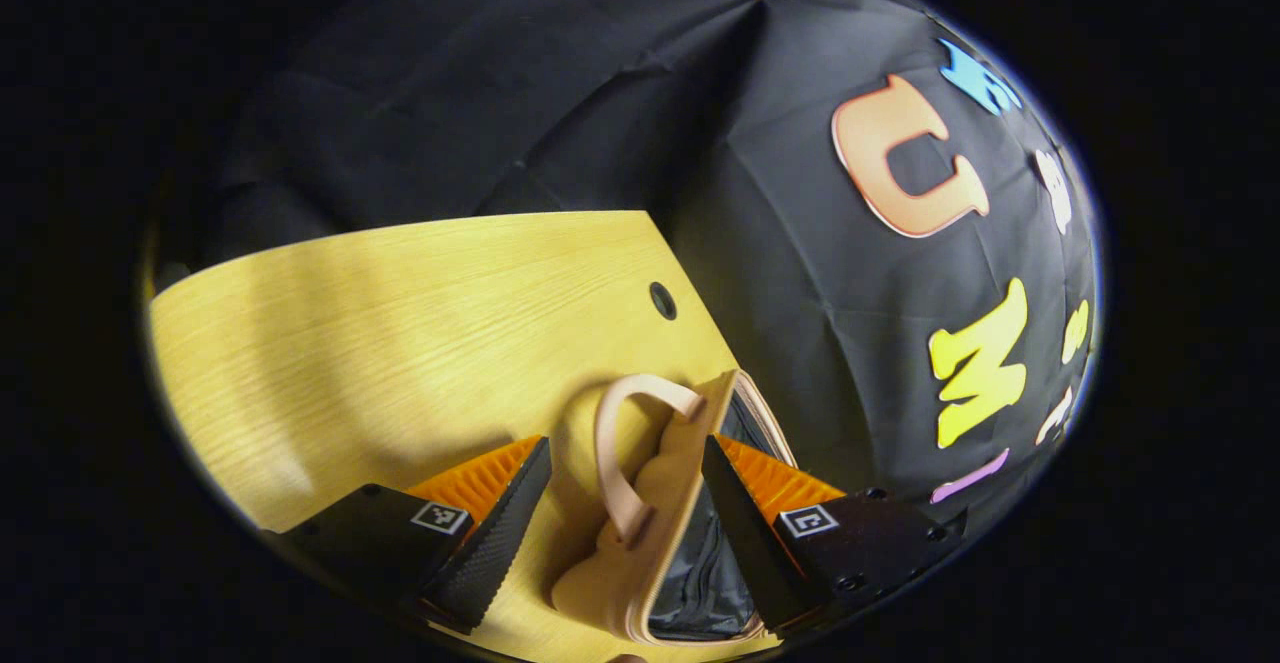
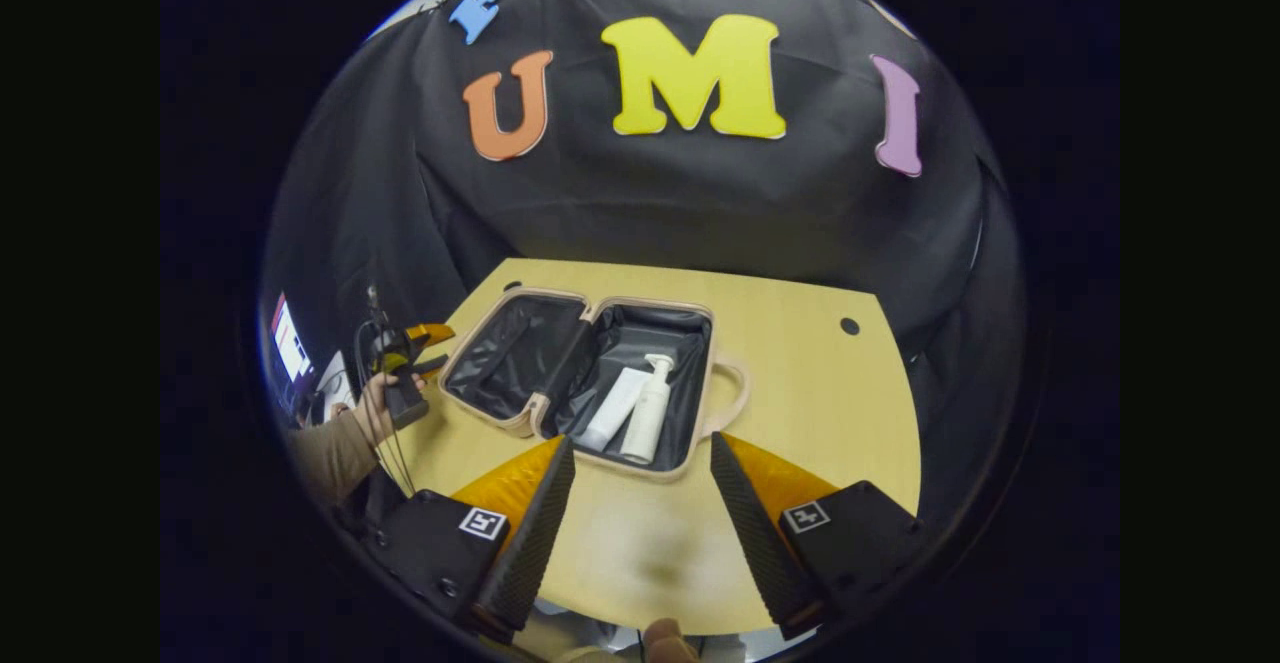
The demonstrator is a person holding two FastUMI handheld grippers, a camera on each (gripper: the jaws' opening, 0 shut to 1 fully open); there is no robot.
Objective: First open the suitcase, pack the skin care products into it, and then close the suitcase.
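Suitcase lies open, two bottles inside; my left gripper, fingers apart, straddles lid edge at 12 o'clock, ready to close; right gripper spread, empty.

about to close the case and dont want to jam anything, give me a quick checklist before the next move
1. Suitcase lies open on the table: ok.
2. White tube and pump bottle lie in the handle-side half: ok.
3. Both sit inside the rim, nothing sticking over it: ok.
4. Left gripper open, a suitcase edge between its fingers, not clamped: ok.
5. Right gripper open, off the case: ok.
6. No products left outside: cannot tell.
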